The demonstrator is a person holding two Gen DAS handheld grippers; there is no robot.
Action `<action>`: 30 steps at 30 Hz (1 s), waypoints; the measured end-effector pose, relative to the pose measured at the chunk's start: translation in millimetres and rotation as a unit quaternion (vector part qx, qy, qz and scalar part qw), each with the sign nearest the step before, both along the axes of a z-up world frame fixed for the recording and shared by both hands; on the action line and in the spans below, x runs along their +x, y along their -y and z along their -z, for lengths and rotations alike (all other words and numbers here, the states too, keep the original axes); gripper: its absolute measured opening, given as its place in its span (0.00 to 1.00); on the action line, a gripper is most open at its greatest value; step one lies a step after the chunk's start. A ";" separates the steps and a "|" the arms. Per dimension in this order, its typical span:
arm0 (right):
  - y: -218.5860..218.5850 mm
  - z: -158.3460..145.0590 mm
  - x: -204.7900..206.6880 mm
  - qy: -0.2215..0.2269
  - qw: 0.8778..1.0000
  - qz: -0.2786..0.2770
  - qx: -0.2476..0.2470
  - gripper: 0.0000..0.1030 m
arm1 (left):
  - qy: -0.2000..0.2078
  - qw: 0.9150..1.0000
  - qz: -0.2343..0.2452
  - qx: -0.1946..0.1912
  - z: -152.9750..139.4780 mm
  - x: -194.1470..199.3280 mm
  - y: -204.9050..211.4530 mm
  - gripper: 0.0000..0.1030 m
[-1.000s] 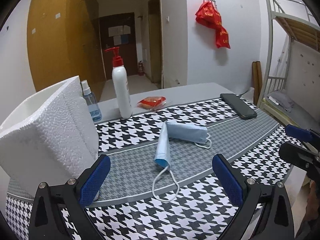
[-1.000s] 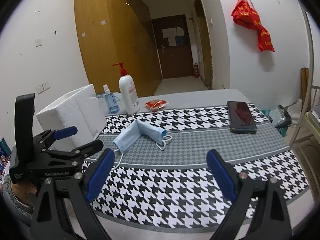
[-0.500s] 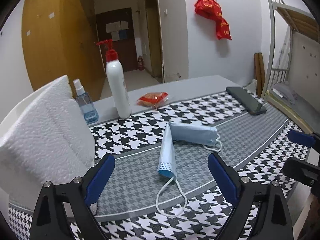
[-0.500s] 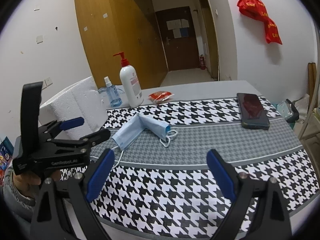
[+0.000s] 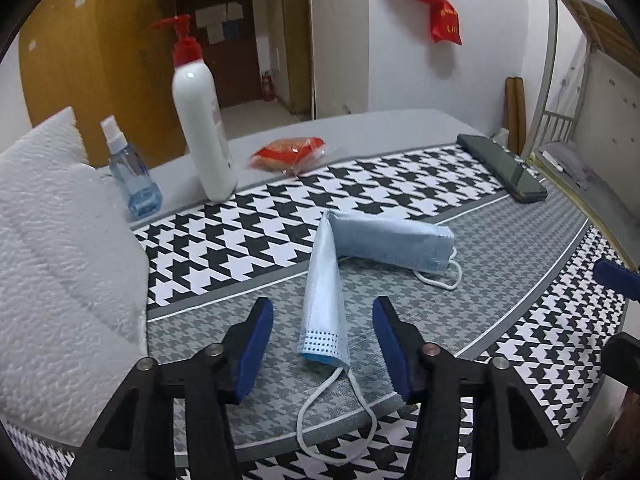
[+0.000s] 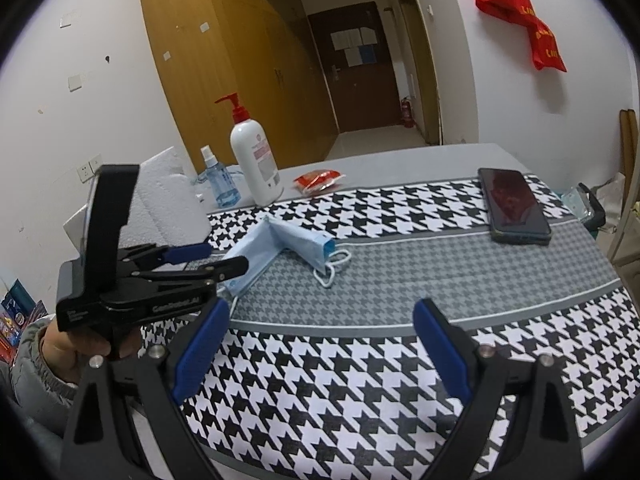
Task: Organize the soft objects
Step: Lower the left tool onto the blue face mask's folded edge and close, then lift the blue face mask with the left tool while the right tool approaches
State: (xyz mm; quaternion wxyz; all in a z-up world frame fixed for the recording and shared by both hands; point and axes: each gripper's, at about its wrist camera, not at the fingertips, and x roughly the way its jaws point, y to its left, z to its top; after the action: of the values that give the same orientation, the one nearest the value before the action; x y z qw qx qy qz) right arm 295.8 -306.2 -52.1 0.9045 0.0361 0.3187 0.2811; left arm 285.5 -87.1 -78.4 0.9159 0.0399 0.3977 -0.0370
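Pump bottle (image 5: 202,136), spray bottle (image 5: 132,176), phone (image 5: 502,168), red packet (image 5: 290,152) on table.

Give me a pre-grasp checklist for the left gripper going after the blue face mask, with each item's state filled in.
1. Near end of the face mask lies between the closing jaws of the left gripper: ok.
2. Pads pressing on the mask: not ok, a gap shows on both sides.
3. Ear loop free of the fingers: ok.
4. Foam box touching the left finger: cannot tell.
5. Right gripper open, nothing in it: ok.
6. Phone and pump bottle apart from the mask: ok.
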 end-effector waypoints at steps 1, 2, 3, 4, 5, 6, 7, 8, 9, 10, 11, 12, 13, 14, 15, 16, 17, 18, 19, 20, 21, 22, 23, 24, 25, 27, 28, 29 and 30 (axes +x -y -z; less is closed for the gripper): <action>0.2 0.8 0.4 -0.001 1.000 0.000 0.000 0.92 | -0.006 1.000 -0.001 0.003 2.6 2.2 0.2 0.42; 0.4 1.4 1.2 -0.001 1.000 0.001 0.000 0.92 | -0.011 1.000 -0.001 0.002 4.5 3.8 -0.2 0.38; 0.9 1.9 1.3 -0.002 1.000 0.002 0.000 0.92 | -0.016 1.000 0.000 -0.003 6.2 5.3 -0.5 0.31; 1.8 2.2 1.2 -0.002 1.000 0.003 0.000 0.92 | -0.022 1.000 0.004 -0.007 8.3 6.5 -0.5 0.26; 2.6 2.4 1.0 -0.002 1.000 0.004 0.001 0.92 | -0.024 1.000 0.005 -0.007 9.5 7.3 0.0 0.25; 3.9 2.8 1.3 -0.003 1.000 0.005 0.002 0.92 | -0.025 1.000 0.005 -0.006 10.6 7.7 0.3 0.21; 4.7 2.8 0.9 -0.003 1.000 0.007 0.001 0.92 | -0.028 1.000 0.007 -0.008 11.7 8.0 0.5 0.16; 5.7 2.9 1.0 -0.003 1.000 0.009 0.001 0.92 | -0.030 0.999 0.010 -0.013 12.1 8.2 0.5 0.13; 6.7 2.8 0.7 -0.003 1.000 0.010 0.002 0.92 | -0.031 0.999 0.014 -0.017 11.7 8.0 1.0 0.11; 7.3 2.6 0.8 -0.003 1.000 0.011 0.002 0.92 | -0.030 0.999 0.016 -0.018 10.8 7.7 1.2 0.11; 8.1 2.4 0.6 -0.003 1.000 0.012 0.003 0.92 | -0.027 0.999 0.019 -0.019 8.8 6.3 1.4 0.11; 8.6 2.1 0.3 -0.003 1.000 0.014 0.003 0.92 | -0.024 0.999 0.023 -0.023 6.0 4.4 1.7 0.11; 9.1 1.8 0.1 -0.002 1.000 0.015 0.002 0.92 | -0.017 0.999 0.027 -0.029 1.3 1.2 1.4 0.11; 9.6 1.6 0.2 -0.003 1.000 0.016 0.003 0.92 | -0.010 0.999 0.030 -0.035 -3.3 -1.4 1.0 0.11; 10.4 1.3 0.3 -0.003 1.000 0.018 0.004 0.92 | -0.005 0.999 0.033 -0.040 -7.9 -3.5 0.8 0.11; 11.0 1.0 0.0 -0.003 1.000 0.018 0.005 0.92 | 0.002 0.998 0.038 -0.045 -14.6 -6.8 0.2 0.11; 11.7 0.4 -0.3 -0.002 1.000 0.019 0.006 0.92 | 0.014 0.998 0.041 -0.050 -23.4 -11.4 -0.8 0.11; 12.6 0.2 -0.7 -0.002 1.000 0.020 0.006 0.92 | 0.022 0.997 0.042 -0.053 -29.4 -14.1 -1.5 0.11; 13.1 -0.1 -1.2 -0.001 1.000 0.020 0.007 0.92 | 0.033 0.997 0.045 -0.059 -38.6 -19.0 -2.9 0.11; 13.7 -0.7 -2.1 0.000 1.000 0.020 0.008 0.92 | 0.041 0.996 0.048 -0.065 -45.8 -22.8 -3.8 0.10; 14.3 -1.6 -3.2 0.001 1.000 0.021 0.009 0.92 | 0.054 0.995 0.052 -0.072 -55.5 -28.3 -5.2 0.11; 14.8 -2.2 -4.0 0.002 1.000 0.021 0.009 0.92 | 0.062 0.994 0.054 -0.077 -61.9 -31.4 -5.9 0.11; 15.5 -2.9 -4.6 0.003 1.000 0.021 0.010 0.92 | 0.072 0.992 0.057 -0.081 -69.6 -36.3 -7.0 0.11; 16.0 -3.4 -5.4 0.004 1.000 0.021 0.010 0.92 | 0.079 0.992 0.060 -0.080 -75.3 -40.2 -7.3 0.11; 16.7 -3.9 -6.6 0.005 1.000 0.021 0.011 0.92 | 0.086 0.991 0.061 -0.079 -79.5 -43.4 -7.3 0.11; 17.4 -5.2 -8.3 0.007 1.000 0.020 0.012 0.92 | 0.097 0.990 0.065 -0.078 -88.5 -50.3 -7.6 0.11; 17.5 -5.9 -9.0 0.007 1.000 0.020 0.012 0.92 | 0.097 0.990 0.070 -0.077 -90.9 -51.6 -6.2 0.11; 17.4 -6.4 -9.8 0.008 1.000 0.019 0.012 0.92 | 0.098 0.990 0.074 -0.076 -92.3 -53.2 -5.4 0.11; 17.1 -6.9 -10.5 0.009 1.000 0.019 0.013 0.92 | 0.098 0.989 0.079 -0.074 -93.0 -56.2 -4.8 0.11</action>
State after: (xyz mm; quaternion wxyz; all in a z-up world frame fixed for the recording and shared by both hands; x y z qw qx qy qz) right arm 285.3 -323.3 -45.3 0.9117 0.0509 0.3067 0.2686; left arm 229.3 -82.3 14.6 0.9451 0.0063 0.2978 -0.1343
